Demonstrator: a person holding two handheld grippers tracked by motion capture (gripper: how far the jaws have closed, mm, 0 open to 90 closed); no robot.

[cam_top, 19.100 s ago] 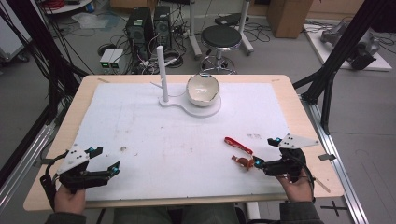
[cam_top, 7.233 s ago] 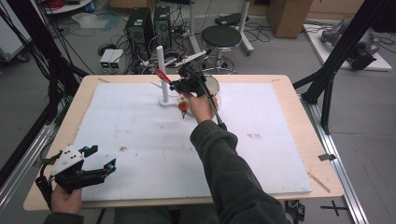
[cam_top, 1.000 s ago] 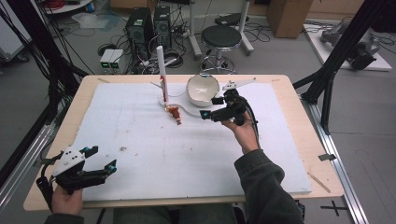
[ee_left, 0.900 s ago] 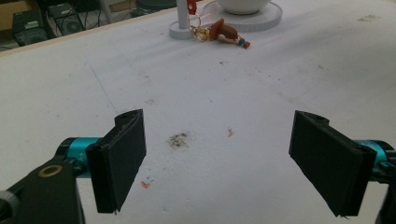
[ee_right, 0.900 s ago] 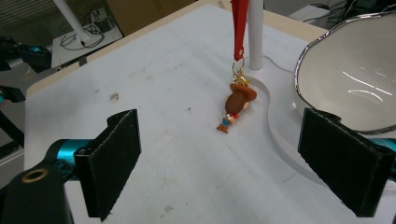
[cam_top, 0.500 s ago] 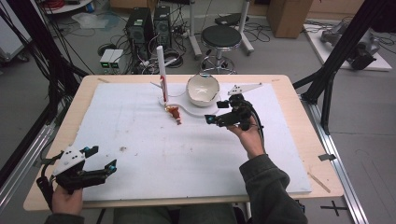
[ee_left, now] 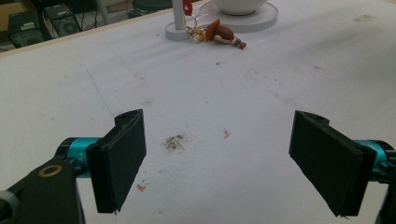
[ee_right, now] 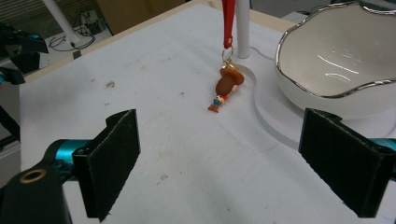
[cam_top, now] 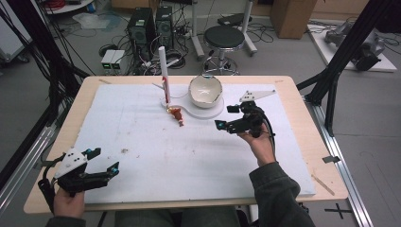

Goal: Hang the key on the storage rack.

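Since a moment ago, only the right gripper (cam_top: 225, 117) has shifted, drawing back from the white post (cam_top: 163, 71) toward the person's side of the table, while the left gripper (cam_top: 105, 161) has kept its place at the near left corner. Starting at the left, that gripper rests low over the white foam mat (cam_top: 142, 142), jaws spread wide and holding nothing, close to the mat's near edge with broad bare mat ahead of it. Farther along, at the far middle, the post stands upright on its flat white base (cam_top: 198, 111); a red strap (ee_right: 228, 21) hangs down the post, and the small brown figurine keychain (cam_top: 177, 114) at its end lies on the mat just beside the base, touching neither gripper. Next on the same base sits the white bowl (cam_top: 205, 90) with a silver rim, its inside bare in the right gripper view. Right of the bowl, the right gripper hovers above the mat, jaws wide apart and empty, pointing toward the keychain, with open mat between them. Beyond it the mat runs clear to the wooden table (cam_top: 312, 142) edge.
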